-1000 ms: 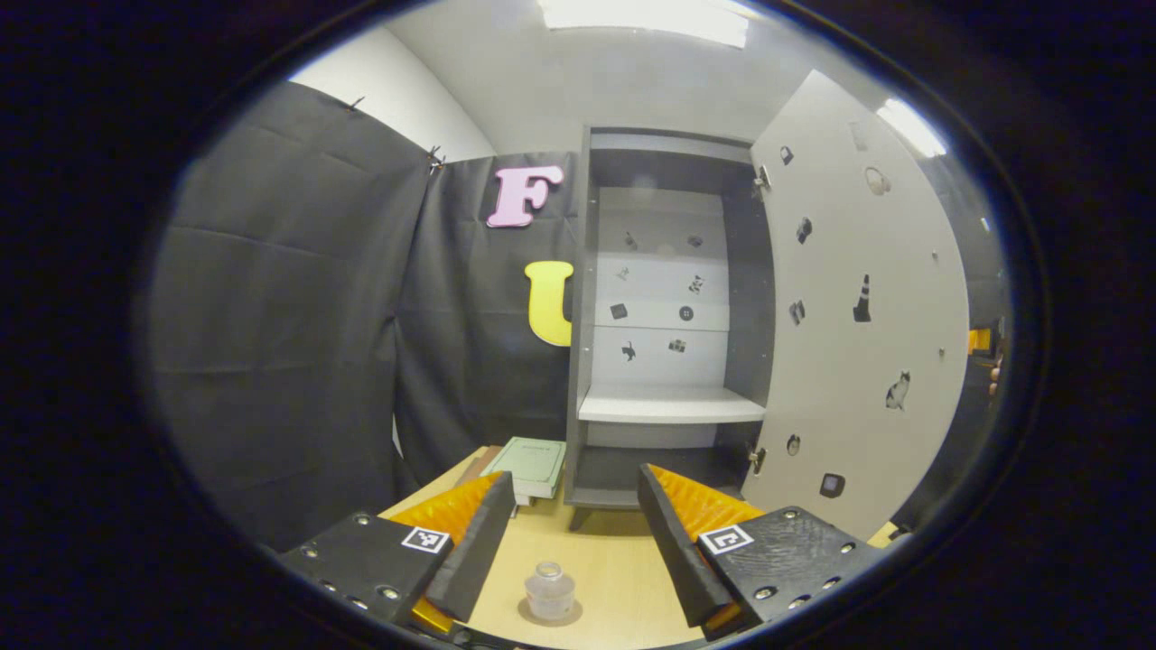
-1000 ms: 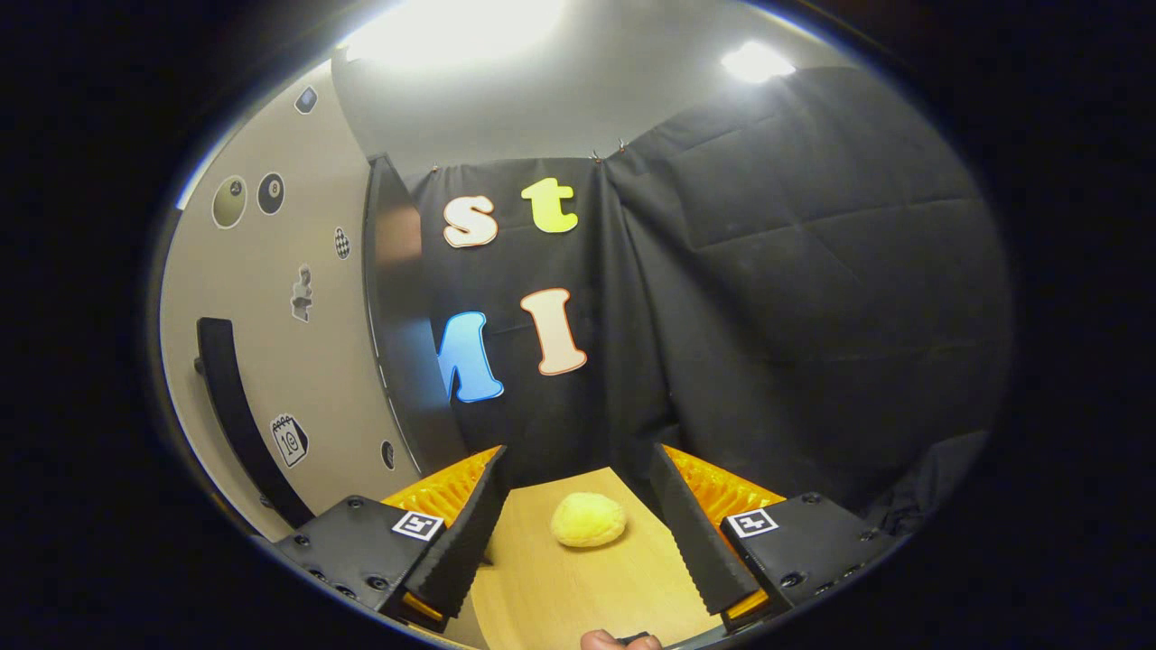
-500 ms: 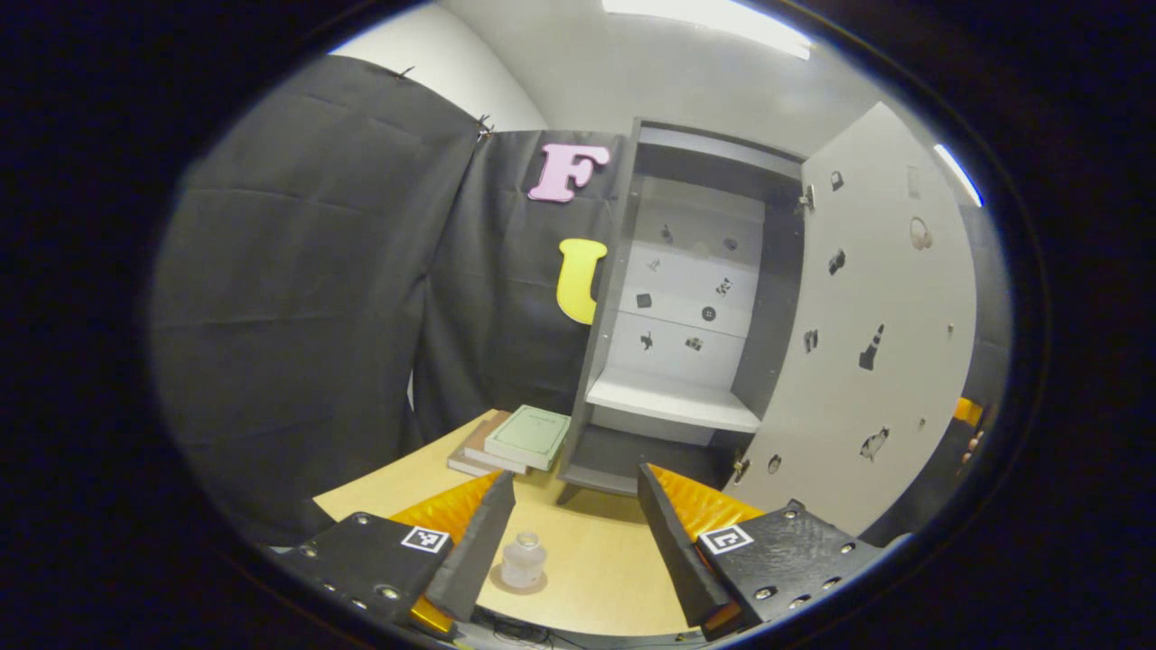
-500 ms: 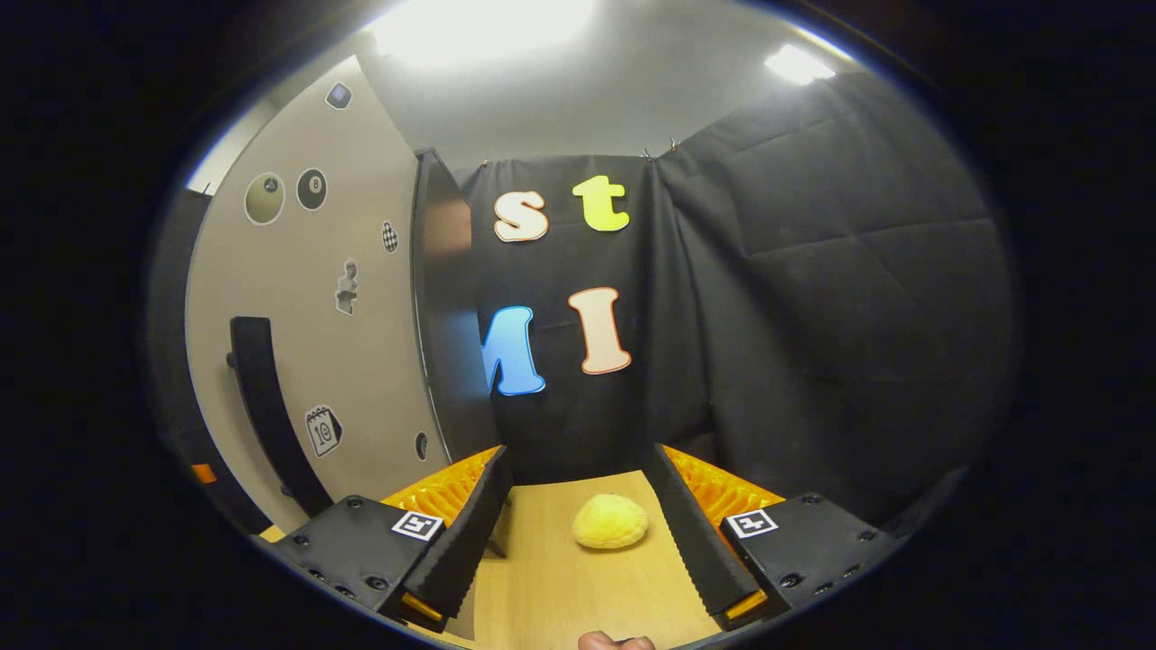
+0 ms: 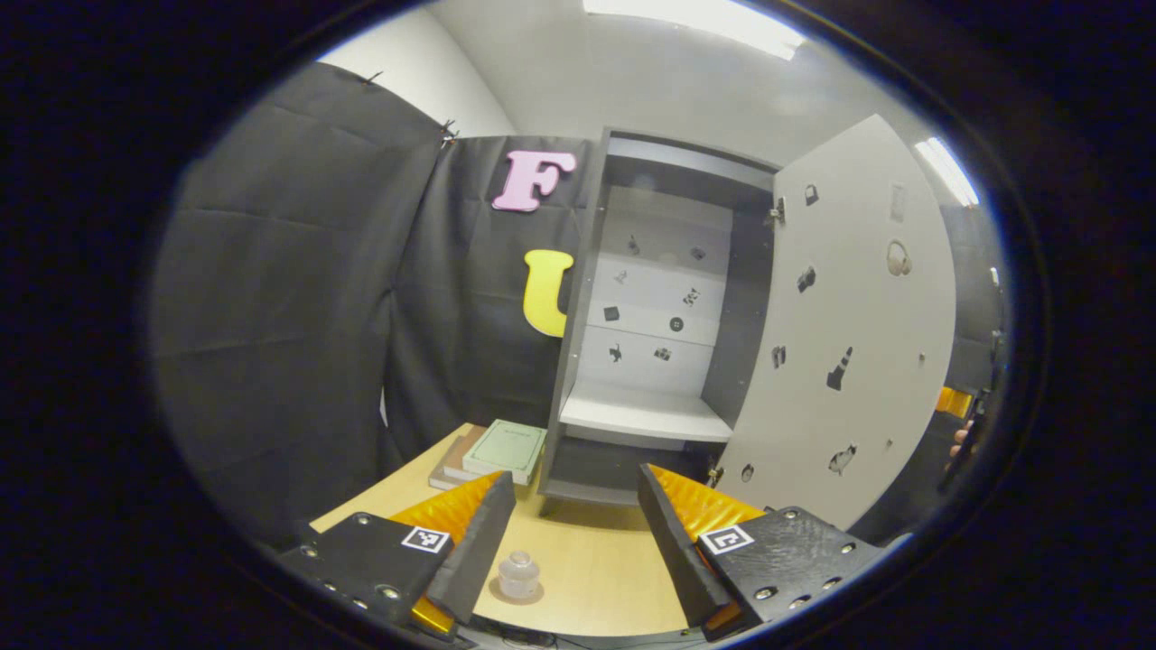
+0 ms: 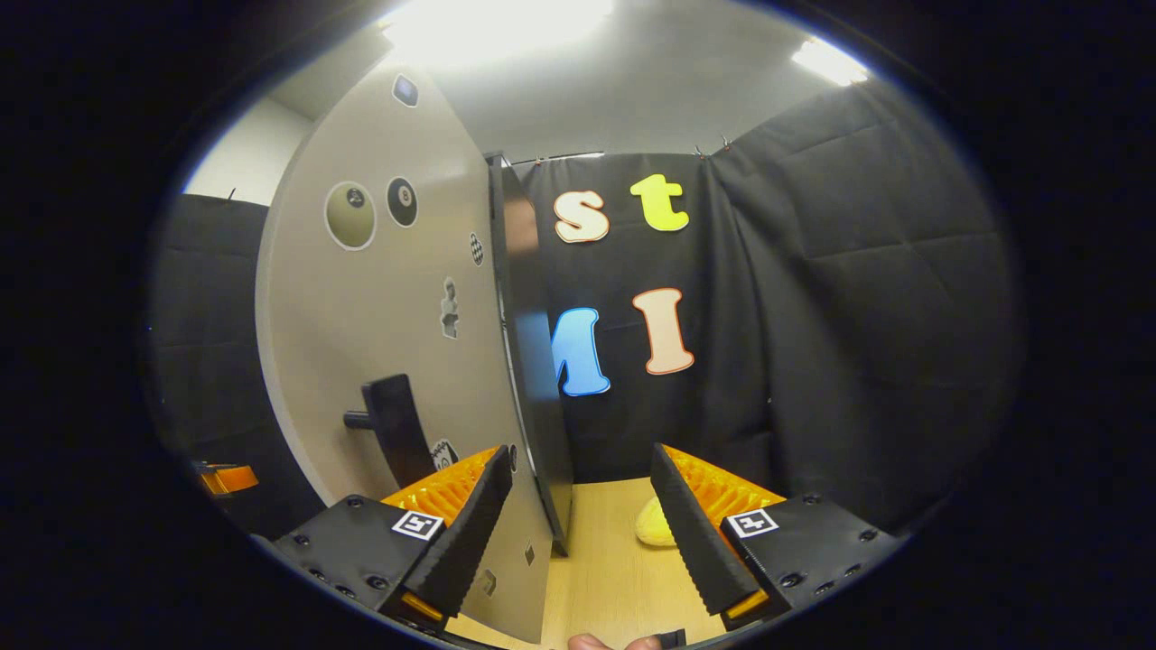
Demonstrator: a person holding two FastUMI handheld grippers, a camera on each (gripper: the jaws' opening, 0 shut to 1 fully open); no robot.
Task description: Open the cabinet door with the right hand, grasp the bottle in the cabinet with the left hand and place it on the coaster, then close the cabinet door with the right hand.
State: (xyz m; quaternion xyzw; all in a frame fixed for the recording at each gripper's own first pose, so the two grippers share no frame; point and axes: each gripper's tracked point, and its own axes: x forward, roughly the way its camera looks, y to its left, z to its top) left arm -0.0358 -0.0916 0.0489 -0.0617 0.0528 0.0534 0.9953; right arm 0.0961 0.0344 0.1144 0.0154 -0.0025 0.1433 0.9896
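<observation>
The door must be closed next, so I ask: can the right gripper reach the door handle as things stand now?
Probably yes. In the right gripper view the right gripper is open and empty, and the door handle stands just beyond its left finger, with nothing between them. The cabinet door edge lies between the fingers.

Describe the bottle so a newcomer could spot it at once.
Start at the tall grey cabinet with its door swung open. On the wooden table in front of it, nearer than the stacked books, stands the bottle on a round coaster: small, clear, squat and capped.
</observation>
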